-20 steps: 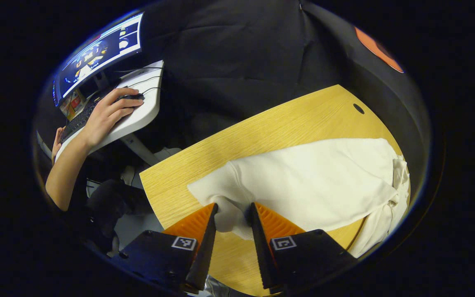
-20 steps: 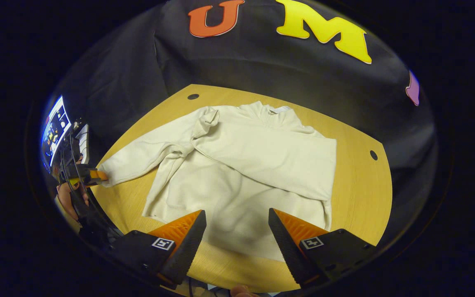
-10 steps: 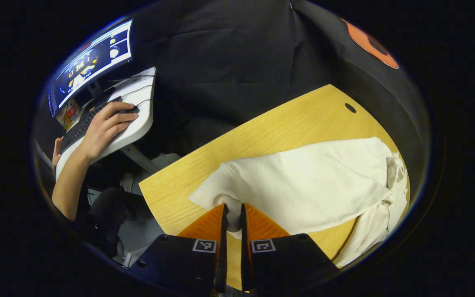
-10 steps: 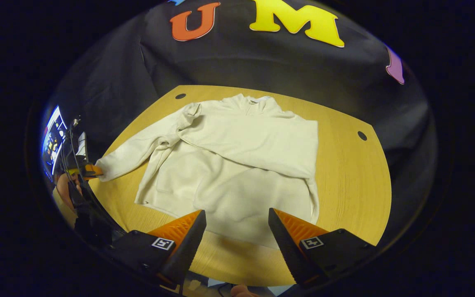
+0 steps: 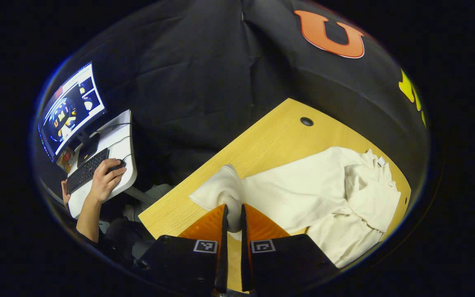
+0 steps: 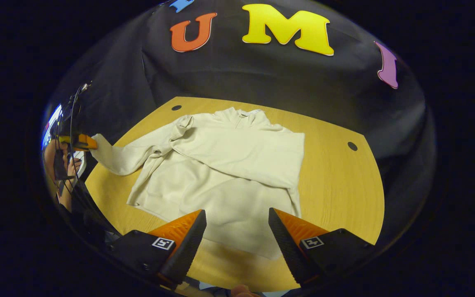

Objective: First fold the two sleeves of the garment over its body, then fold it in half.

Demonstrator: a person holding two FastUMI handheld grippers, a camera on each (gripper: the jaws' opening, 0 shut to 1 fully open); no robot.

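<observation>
1. As the cream garment (image 6: pixel 221 165) lies spread on the wooden table (image 6: pixel 344 185), I read one sleeve as already folded: in the right gripper view a broad band of cloth (image 6: pixel 245 152) runs from the right shoulder across the chest toward the left.
2. The other sleeve (image 6: pixel 130 154) is stretched out to the left, away from the body, so by my judgement that sleeve fold is under way and the fold in half is left to do; the hem lies flat at the near edge and the collar at the far edge, with no halving crease that I can see.
3. My left gripper (image 5: pixel 233 218) has its jaws together on the cuff (image 5: pixel 231 198) of that outstretched sleeve; the cloth bunches up just beyond the fingertips and the cuff looks raised off the table.
4. In the right gripper view I see the same gripper at the far left, holding the sleeve end just past the table's left edge.
5. My right gripper (image 6: pixel 237 229) hovers over the near hem with its jaws well apart, holding nothing; the hem lies below and between the fingers, and I cannot tell whether they touch it.
</observation>
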